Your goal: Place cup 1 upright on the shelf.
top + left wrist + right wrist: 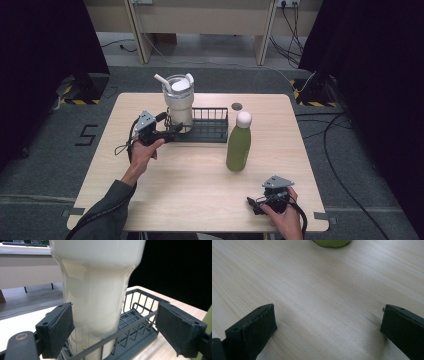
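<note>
We see a cream tumbler (179, 102) with a lid and straw standing upright in the left end of a dark wire rack (207, 126), at about twelve o'clock on the wooden table (200, 195). Our left gripper (175, 131) has its jaws spread wide around the tumbler's narrow base, not clamping it. Our right gripper (253, 205) rests at five o'clock, jaws wide, holding nothing. A green bottle (239, 142) stands near the centre.

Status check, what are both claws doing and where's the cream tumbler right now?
Left claw open, straddling tumbler in wire rack. Right claw open over bare table. Green bottle stands beside the rack.
</note>
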A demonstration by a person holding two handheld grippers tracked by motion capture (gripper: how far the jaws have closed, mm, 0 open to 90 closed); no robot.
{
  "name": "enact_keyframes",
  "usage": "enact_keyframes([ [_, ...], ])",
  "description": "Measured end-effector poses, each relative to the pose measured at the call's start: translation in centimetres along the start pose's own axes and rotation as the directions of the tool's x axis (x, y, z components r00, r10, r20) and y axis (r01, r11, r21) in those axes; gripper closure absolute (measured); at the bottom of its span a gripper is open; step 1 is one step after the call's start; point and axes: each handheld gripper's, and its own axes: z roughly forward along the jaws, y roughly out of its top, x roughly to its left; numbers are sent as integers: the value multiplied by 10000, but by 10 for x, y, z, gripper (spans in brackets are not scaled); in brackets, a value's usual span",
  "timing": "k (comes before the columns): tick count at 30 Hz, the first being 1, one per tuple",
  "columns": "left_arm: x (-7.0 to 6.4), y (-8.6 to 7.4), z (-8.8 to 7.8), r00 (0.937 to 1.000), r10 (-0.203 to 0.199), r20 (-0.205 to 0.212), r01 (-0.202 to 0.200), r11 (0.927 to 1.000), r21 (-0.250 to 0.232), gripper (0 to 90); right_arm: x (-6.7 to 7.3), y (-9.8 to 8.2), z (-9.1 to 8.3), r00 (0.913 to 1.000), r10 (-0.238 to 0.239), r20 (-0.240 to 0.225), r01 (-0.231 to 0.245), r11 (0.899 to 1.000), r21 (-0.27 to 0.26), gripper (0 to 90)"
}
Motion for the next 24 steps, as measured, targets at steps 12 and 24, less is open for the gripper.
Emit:
enact_keyframes([
  [12, -9, -4, -12, 9998, -60, 195, 56, 9998, 174, 145, 0, 0, 0, 10000, 0, 1, 0, 10000, -16, 2],
  [24, -17, -3, -21, 9991, 290, 296, -301, 9989, 348, 145, 0, 0, 0, 10000, 30, -4, -30, 10000, -8, 2],
])
